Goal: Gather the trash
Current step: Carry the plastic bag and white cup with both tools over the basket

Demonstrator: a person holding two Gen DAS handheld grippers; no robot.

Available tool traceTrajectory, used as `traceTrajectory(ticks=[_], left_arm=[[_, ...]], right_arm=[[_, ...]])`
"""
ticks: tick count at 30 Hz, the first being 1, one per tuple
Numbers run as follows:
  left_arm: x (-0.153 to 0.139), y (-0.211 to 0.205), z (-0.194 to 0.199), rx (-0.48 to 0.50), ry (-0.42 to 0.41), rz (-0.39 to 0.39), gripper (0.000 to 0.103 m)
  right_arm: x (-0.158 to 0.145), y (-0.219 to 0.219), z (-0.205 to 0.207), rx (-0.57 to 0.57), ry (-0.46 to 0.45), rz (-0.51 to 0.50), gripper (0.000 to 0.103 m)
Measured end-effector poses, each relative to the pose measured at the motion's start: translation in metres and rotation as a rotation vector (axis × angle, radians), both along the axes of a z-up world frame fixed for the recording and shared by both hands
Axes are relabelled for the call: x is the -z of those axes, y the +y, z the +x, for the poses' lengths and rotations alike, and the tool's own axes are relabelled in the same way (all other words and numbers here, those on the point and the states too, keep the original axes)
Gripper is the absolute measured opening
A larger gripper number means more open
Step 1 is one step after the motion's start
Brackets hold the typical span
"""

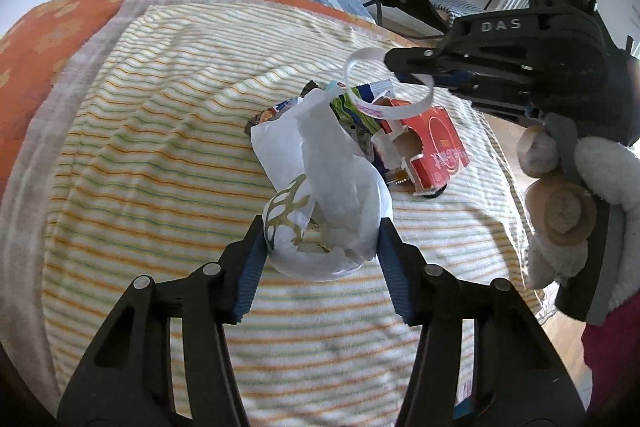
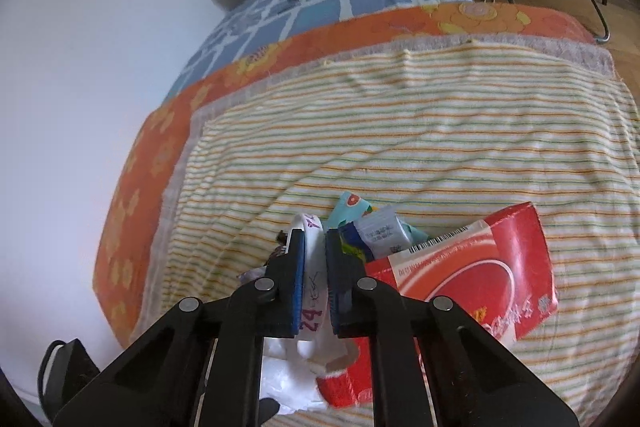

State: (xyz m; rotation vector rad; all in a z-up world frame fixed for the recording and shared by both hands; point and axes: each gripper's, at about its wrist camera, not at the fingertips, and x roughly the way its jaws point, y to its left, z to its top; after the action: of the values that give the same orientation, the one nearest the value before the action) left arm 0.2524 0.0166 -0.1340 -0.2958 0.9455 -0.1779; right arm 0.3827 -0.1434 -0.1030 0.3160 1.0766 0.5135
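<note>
Left wrist view: your left gripper (image 1: 322, 239) pinches the crumpled white paper bag (image 1: 320, 187), hiding wrappers behind; your right gripper (image 2: 316, 267), beyond-right, clamps a curled white paper strip (image 2: 314, 287); open striped blanket (image 1: 160, 147) leftward.

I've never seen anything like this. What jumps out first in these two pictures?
A small heap of trash in the middle of a striped blanket on a bed: a torn red carton beside a crumpled white paper bag. The left gripper straddles the bag's near end, while the right gripper is pinched shut on a curling white paper strip above the pile.
</note>
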Motion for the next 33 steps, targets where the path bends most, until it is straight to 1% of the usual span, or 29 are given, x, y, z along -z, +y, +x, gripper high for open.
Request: traceTrajectory(ticks=[5, 8, 10, 15, 19, 24, 29, 33], left_arm=[[-0.012, 0.006, -0.018, 0.002, -0.023, 0.013, 0.054], [-0.02, 0.008, -0.033, 0.004, -0.037, 0.032, 0.054], [-0.024, 0.011, -0.044, 0.005, -0.042, 0.039, 0.054], [-0.037, 0.019, -0.071, -0.004, -0.059, 0.045, 0.054], [-0.051, 0.022, -0.096, -0.009, -0.086, 0.068, 0.054], [-0.065, 0.018, -0.125, -0.001, -0.111, 0.091, 0.054], [-0.073, 0.01, -0.16, 0.02, -0.132, 0.114, 0.054], [-0.076, 0.004, -0.185, 0.032, -0.135, 0.13, 0.054]], right_arm=[[-0.015, -0.004, -0.015, 0.0, -0.036, 0.019, 0.008], [-0.027, -0.005, -0.029, -0.009, -0.071, 0.013, 0.008], [-0.034, -0.007, -0.042, -0.015, -0.092, 0.011, 0.008], [-0.044, -0.018, -0.072, -0.011, -0.11, 0.04, 0.008], [-0.052, -0.026, -0.095, -0.007, -0.132, 0.044, 0.008], [-0.065, -0.036, -0.13, -0.007, -0.173, 0.036, 0.008], [-0.072, -0.048, -0.165, -0.006, -0.201, 0.04, 0.008], [-0.076, -0.053, -0.197, -0.02, -0.231, 0.023, 0.008]])
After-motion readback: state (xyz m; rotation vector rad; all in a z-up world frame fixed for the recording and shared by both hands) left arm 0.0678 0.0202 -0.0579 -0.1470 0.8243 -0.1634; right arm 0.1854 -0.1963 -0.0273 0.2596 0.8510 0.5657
